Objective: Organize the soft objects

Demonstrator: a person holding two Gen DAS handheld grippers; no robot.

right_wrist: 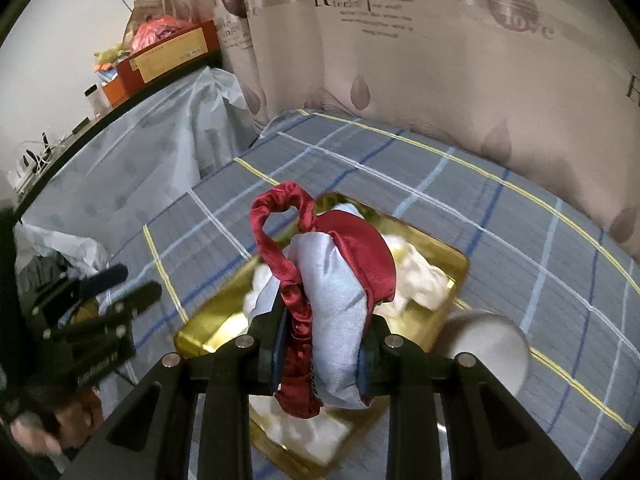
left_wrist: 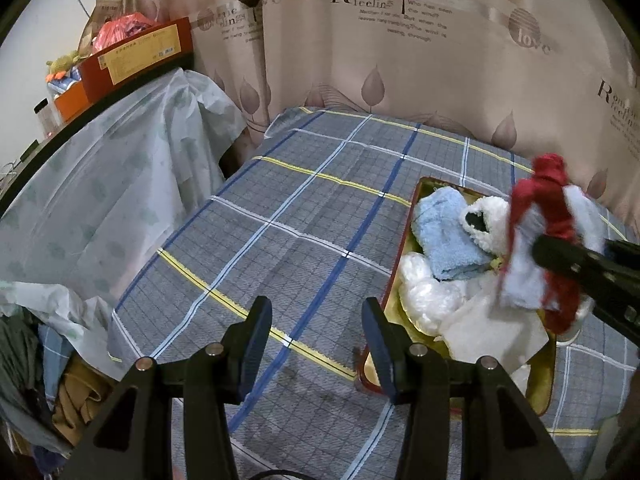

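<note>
The grey plaid tablecloth [left_wrist: 304, 216] lies bare from nine to twelve o'clock of the gold rectangular tray [left_wrist: 406, 256], open for passage. The tray itself is crowded: folded light-blue towel [left_wrist: 444, 236], white fluffy plush [left_wrist: 486, 216], crinkled clear plastic [left_wrist: 426, 296]. A white round object [right_wrist: 490, 344] blocks at three o'clock.

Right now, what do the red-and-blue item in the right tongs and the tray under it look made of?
Red-and-blue pouch: looks like satin, possibly silk or polyester; smooth sheen, gathered red trim. The right tongs are shut on it.
Tray: probably metal or metallised card; mirror-like gold surface reflects light. Can't settle which.
</note>
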